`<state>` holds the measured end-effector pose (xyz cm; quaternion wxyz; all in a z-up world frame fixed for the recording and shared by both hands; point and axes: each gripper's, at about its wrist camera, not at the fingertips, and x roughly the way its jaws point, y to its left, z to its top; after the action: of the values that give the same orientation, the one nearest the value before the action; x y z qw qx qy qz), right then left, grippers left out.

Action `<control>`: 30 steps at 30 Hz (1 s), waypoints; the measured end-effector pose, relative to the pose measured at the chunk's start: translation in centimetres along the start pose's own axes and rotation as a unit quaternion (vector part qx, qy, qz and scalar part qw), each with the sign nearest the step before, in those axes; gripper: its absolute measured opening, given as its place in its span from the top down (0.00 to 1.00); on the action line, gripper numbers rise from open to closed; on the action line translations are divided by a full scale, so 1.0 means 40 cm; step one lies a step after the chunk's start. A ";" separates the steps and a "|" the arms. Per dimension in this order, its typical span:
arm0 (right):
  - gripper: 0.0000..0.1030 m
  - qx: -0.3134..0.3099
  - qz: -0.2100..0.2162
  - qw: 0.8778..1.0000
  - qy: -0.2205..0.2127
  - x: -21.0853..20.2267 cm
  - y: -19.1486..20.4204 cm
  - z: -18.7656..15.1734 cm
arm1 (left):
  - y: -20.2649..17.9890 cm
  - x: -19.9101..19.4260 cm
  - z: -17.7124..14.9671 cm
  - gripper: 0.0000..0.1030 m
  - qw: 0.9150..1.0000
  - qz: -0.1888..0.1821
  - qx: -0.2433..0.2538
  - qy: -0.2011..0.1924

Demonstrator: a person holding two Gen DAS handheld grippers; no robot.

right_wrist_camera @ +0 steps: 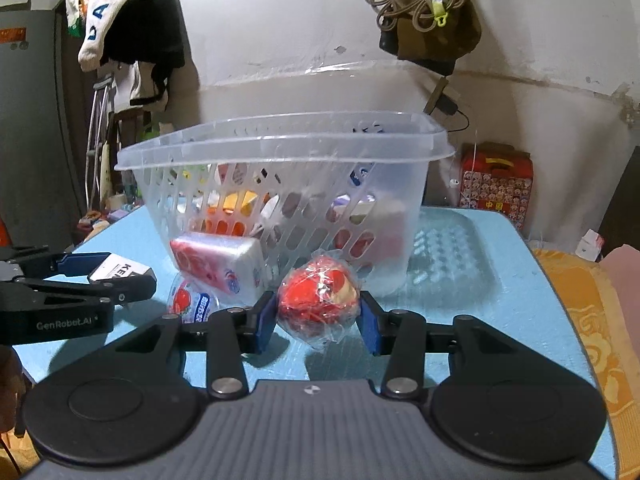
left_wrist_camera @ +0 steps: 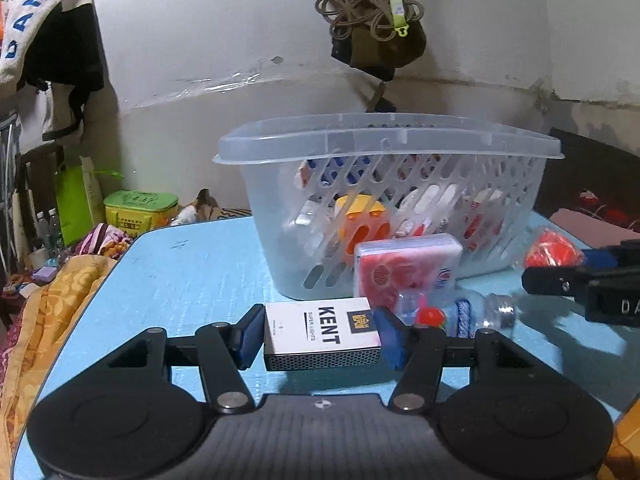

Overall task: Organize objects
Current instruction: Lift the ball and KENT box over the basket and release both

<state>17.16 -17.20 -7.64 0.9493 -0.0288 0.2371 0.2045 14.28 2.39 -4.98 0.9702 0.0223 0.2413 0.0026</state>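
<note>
My left gripper (left_wrist_camera: 320, 338) is shut on a white Kent cigarette pack (left_wrist_camera: 322, 330), held just above the blue table (left_wrist_camera: 192, 280). My right gripper (right_wrist_camera: 318, 322) is closed on a red plastic-wrapped ball (right_wrist_camera: 318, 298) in front of the clear plastic basket (right_wrist_camera: 288, 148), which holds several items. A pink-and-white tissue pack (left_wrist_camera: 408, 268) leans against the basket (left_wrist_camera: 384, 140); it also shows in the right wrist view (right_wrist_camera: 220, 260). A small clear bottle with a strawberry label (left_wrist_camera: 460, 316) lies beside it. The left gripper and Kent pack (right_wrist_camera: 120, 270) show at left in the right wrist view.
Clothes and a bag hang on the wall behind. A red patterned box (right_wrist_camera: 496, 180) stands beyond the table's far right. An orange blanket (right_wrist_camera: 588, 320) lies right of the table, and bedding with clutter (left_wrist_camera: 60, 280) lies to the left.
</note>
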 end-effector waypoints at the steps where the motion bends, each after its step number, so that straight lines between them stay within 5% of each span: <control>1: 0.54 0.003 -0.003 1.000 -0.002 -0.001 -0.003 0.001 | -0.001 -0.004 0.001 0.40 1.000 0.002 0.002 -0.004; 18: 0.54 0.014 -0.017 1.000 -0.015 -0.023 -0.011 0.017 | 0.004 -0.026 0.021 0.40 1.000 -0.001 -0.001 -0.019; 25: 0.54 -0.009 -0.013 0.995 -0.094 -0.132 0.012 0.063 | 0.008 -0.095 0.047 0.40 0.998 -0.025 0.000 -0.058; 30: 0.54 -0.006 -0.031 0.991 -0.127 -0.110 0.008 0.175 | 0.029 -0.148 0.155 0.40 0.992 -0.043 -0.038 -0.110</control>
<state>16.58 -17.51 0.62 0.9774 -0.0157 0.1123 0.1784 11.96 3.20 3.32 0.9902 -0.0245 0.1338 -0.0324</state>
